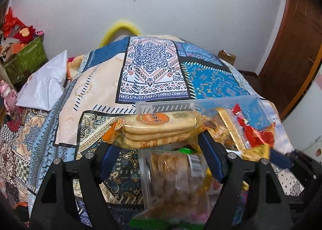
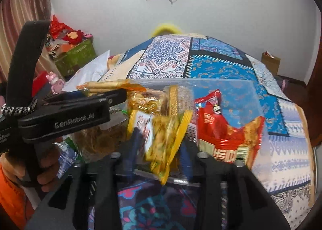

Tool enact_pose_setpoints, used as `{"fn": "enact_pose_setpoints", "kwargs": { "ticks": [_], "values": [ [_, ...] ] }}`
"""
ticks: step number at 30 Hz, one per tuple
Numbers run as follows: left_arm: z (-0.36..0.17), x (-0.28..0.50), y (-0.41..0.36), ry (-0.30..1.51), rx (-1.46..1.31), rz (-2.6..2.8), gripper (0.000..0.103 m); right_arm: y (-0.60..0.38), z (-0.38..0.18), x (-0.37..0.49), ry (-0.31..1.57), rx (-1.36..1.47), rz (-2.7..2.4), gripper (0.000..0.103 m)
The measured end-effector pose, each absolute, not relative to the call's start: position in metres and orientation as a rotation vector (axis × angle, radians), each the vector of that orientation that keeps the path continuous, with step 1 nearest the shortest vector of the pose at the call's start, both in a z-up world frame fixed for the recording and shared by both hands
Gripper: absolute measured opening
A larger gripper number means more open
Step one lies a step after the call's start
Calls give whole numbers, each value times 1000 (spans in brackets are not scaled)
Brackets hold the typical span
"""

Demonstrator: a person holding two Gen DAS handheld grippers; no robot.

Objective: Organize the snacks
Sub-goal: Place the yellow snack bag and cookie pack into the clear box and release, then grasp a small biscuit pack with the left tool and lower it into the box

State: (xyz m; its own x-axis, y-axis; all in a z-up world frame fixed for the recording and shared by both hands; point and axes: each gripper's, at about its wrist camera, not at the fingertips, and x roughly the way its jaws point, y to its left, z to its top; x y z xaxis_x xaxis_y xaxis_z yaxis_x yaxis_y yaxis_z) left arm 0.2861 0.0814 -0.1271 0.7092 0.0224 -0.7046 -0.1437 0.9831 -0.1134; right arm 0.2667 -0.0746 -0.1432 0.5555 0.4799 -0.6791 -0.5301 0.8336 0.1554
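A clear plastic bin (image 1: 167,107) (image 2: 221,83) sits on the bed and holds several snacks. My left gripper (image 1: 159,149) (image 2: 122,94) has its blue pads against the two ends of an orange-wrapped packet of round biscuits (image 1: 159,129) (image 2: 108,85), level over the bin's near-left corner. Below it lies a clear jar of crackers (image 1: 171,179). My right gripper (image 2: 159,155) stands open, and a blurred yellow snack bag (image 2: 161,141) (image 1: 255,151) hangs loose between its fingers (image 2: 132,149). A red snack bag (image 2: 221,129) (image 1: 255,133) and gold packets (image 2: 145,103) fill the bin's right side.
The bed's patterned quilt (image 1: 153,73) stretches beyond the bin. A white pillow (image 1: 46,87) and a green box (image 1: 26,58) lie at the left. A cardboard box (image 1: 226,55) and a wooden door (image 1: 291,48) stand at the right. A person's hand (image 2: 46,177) holds the left gripper.
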Motion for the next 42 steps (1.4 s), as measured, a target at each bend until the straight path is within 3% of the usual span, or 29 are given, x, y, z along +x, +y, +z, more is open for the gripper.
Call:
{"fn": "enact_pose_setpoints", "kwargs": {
  "ticks": [2, 5, 9, 13, 24, 26, 30, 42],
  "values": [
    [-119, 278, 81, 764, -167, 88, 77, -78, -135, 262, 756, -73, 590, 53],
    [-100, 259, 83, 722, -182, 74, 77, -86, -121, 255, 730, -73, 582, 53],
    [-77, 242, 79, 678, -177, 53, 84, -100, -100, 242, 697, -44, 585, 54],
    [-64, 235, 72, 672, -151, 47, 84, -113, -85, 228, 659, -26, 570, 59],
    [-24, 166, 73, 533, -135, 71, 85, -140, -50, 197, 569, -5, 563, 62],
    [-28, 162, 84, 542, -129, 102, 86, -143, -49, 192, 558, 5, 561, 68],
    [-48, 169, 116, 604, -152, 154, 86, -143, -56, 192, 568, -4, 558, 69],
    [-175, 264, 192, 904, -153, 213, 86, -141, -107, 232, 686, 5, 523, 69]
  ]
}}
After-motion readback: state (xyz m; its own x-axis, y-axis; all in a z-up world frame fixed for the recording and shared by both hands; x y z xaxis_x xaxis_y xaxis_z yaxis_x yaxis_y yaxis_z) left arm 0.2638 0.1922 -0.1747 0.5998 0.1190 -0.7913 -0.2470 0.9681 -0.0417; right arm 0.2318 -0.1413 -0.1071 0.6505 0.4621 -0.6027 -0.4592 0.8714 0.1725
